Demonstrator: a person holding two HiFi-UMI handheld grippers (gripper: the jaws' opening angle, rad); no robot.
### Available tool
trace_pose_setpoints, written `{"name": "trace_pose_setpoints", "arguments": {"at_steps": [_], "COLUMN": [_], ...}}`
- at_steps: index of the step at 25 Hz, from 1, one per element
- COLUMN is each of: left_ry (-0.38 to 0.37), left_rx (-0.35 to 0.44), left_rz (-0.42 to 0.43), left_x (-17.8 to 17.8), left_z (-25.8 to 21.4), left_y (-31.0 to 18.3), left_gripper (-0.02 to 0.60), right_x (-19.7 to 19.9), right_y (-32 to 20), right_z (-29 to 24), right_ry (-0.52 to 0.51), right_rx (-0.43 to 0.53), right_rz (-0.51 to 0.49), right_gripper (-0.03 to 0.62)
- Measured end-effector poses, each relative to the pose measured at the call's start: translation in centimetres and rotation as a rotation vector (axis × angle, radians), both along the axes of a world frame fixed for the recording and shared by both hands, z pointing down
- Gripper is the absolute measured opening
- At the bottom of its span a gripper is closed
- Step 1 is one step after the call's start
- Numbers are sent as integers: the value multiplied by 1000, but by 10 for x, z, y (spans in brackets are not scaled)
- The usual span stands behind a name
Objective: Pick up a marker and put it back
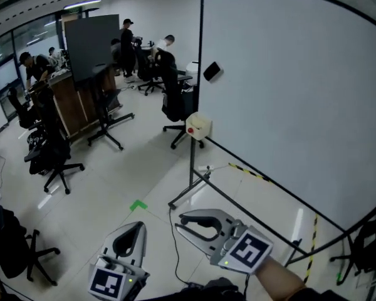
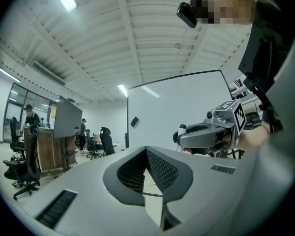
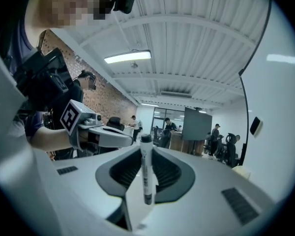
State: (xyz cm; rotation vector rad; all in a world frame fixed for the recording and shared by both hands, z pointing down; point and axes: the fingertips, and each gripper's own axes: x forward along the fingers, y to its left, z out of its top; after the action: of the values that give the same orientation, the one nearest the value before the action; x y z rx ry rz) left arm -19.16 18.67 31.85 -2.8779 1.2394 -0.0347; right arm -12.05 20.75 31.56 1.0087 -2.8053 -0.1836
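A white marker with a black cap stands upright between the jaws of my right gripper, which is shut on it. From the left gripper view only the marker's end pokes out above the right gripper. In the head view the right gripper is low in the middle, held in front of the whiteboard, and I cannot make out the marker there. My left gripper hangs beside it at the lower left. Its tips meet with nothing between them.
A black eraser sticks to the whiteboard's upper left. The board's stand legs and a cable run over the floor below the grippers. Office chairs, a dark screen on a stand and several people fill the room's far left.
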Motion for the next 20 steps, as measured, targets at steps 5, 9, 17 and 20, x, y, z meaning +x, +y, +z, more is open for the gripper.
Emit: {"name": "trace_pose_setpoints", "arguments": {"at_steps": [5, 9, 17, 20], "left_ry": [-17, -37, -92, -105], "left_rx": [-7, -14, -35, -42], "left_rz": [73, 104, 63, 24], "left_x": [7, 20, 74, 94], "left_z": [3, 4, -1, 3], "left_y": [-16, -33, -91, -113], "left_gripper": [-2, -2, -2, -2], "right_x": [5, 19, 78, 97], "right_y": [-8, -28, -94, -118], "right_z": [4, -1, -2, 3], "right_ry": [-4, -35, -92, -95], "right_rx": [-9, 3, -22, -29], "right_rz": [62, 94, 65, 25], "right_gripper": [92, 92, 92, 92]}}
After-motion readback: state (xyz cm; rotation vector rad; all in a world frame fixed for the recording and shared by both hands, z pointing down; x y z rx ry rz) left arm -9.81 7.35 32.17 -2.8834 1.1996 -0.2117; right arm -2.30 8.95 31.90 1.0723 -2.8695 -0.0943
